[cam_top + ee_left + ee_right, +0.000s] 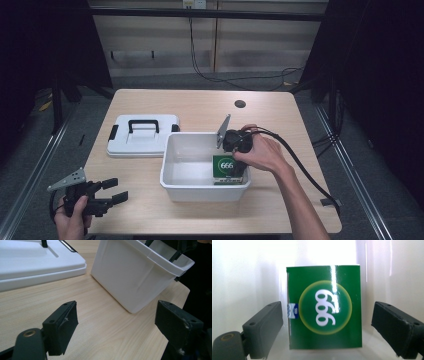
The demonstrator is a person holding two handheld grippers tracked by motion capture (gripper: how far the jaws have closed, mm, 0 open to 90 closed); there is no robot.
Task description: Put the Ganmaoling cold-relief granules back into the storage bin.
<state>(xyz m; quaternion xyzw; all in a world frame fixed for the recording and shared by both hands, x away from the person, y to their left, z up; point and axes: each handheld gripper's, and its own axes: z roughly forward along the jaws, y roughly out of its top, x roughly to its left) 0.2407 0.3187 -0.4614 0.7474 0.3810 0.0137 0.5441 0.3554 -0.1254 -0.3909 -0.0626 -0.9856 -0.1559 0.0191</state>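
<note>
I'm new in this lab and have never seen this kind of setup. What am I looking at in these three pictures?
A person sits at a wooden table with a hand-held two-jaw tool in each hand. One camera looks down from above; the other two ride on the tools and look along their black jaws. On the table lie a white lid with a black handle and an open white bin. The right tool is lowered into the bin, its jaws open on either side of a green box marked 999, not touching it. The left tool is open near the table's front left corner and holds nothing.
</note>
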